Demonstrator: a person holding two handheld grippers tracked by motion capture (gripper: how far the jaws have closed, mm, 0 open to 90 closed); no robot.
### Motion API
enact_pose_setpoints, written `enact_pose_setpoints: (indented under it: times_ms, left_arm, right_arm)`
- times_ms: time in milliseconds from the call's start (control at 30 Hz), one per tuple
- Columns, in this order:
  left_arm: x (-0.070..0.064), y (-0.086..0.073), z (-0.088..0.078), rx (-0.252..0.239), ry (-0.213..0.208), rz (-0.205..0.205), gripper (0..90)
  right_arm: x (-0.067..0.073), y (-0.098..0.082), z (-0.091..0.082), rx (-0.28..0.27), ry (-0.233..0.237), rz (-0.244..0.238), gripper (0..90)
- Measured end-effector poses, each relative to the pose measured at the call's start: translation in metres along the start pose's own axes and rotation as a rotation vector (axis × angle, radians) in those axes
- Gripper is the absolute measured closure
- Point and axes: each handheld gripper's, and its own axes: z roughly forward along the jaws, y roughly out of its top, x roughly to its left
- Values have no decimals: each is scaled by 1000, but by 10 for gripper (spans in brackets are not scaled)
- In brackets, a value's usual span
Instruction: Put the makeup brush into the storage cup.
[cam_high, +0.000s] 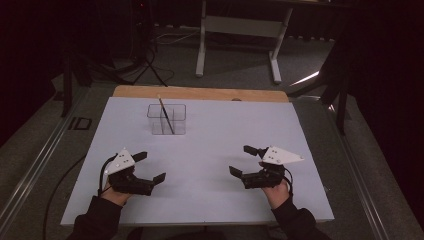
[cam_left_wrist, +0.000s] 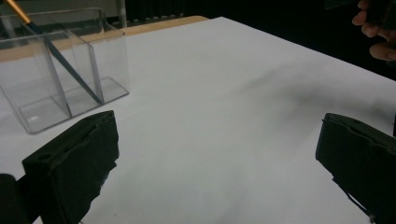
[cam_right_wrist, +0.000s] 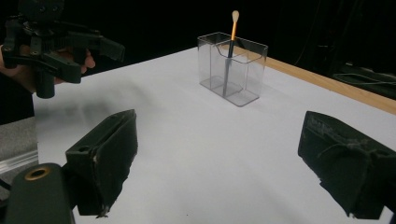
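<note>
A clear plastic holder (cam_high: 167, 119) with a divider stands on the white tabletop (cam_high: 210, 145) toward the far left. A thin brush (cam_high: 166, 115) with an orange handle leans inside it, pale tip up; the same brush (cam_right_wrist: 230, 51) shows in the holder (cam_right_wrist: 232, 67) in the right gripper view. The holder (cam_left_wrist: 60, 70) and brush (cam_left_wrist: 60, 60) also appear at upper left in the left gripper view. My left gripper (cam_high: 150, 167) hovers near the front left, open and empty. At the front right my right gripper (cam_high: 242, 161) is open too, nothing between its jaws.
A wooden strip (cam_high: 200, 93) edges the far side of the table. Beyond it on the grey floor stand a white table frame (cam_high: 240, 35) and a tripod (cam_high: 147, 55). A metal rail (cam_high: 40, 150) runs along the left.
</note>
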Motion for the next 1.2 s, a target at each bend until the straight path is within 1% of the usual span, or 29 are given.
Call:
enact_pose_setpoints:
  times_ms: [67,100,167,233,267,333,367,433,467,533,567,633,667,700,767,867,967,1200]
  left_arm:
    - [2,-3,-2,9,-1,0,0]
    - [3,-5,-3,4,-1,-5,0]
    - [4,-9,-4,7,24,4,0]
    - [6,-13,-5,13,32,-3,0]
    - [6,-15,-6,13,27,-14,0]
    - [7,-18,-6,25,42,-2,0]
    - [7,-19,-6,25,45,-4,0]
    - [6,-21,-7,12,41,-9,0]
    - [6,-21,-7,18,41,-9,0]
    - [5,-21,-7,1,47,-3,0]
    - [5,-21,-8,2,47,-2,0]
    - [5,-21,-8,0,56,14,0]
    - [6,-21,-8,3,54,12,0]
    - [7,-22,-8,3,49,2,0]
    - [8,-23,-8,12,59,-2,0]
    - [9,-22,-9,-9,56,-23,0]
    - [11,-21,-9,-22,61,-25,0]
    - [12,-23,-8,-13,60,-42,0]
  right_arm:
    - [0,0,0,0,2,2,118]
    - [0,0,0,1,0,-1,118]
    - [0,0,0,-2,4,5,118]
    - [0,0,-1,-2,0,2,118]
    - [-1,0,-1,-3,3,7,118]
    - [-1,0,-1,0,-2,0,118]
    - [-1,0,-1,-2,3,3,118]
    - [-1,-1,-1,2,-2,-1,118]
    - [-1,-1,-1,1,-1,-2,118]
    - [-1,-1,-1,3,-1,0,118]
    - [-1,-1,-1,2,-1,0,119]
    - [-1,-2,-1,1,-1,3,118]
    - [-1,-2,-1,3,-4,0,118]
    - [-1,-2,-1,5,-4,-1,118]
    - [-2,-3,-1,9,-7,-6,118]
    - [-3,-4,-1,11,-8,2,118]
    - [-4,-5,-2,10,-9,6,118]
    - [-4,-4,-2,10,-8,6,119]
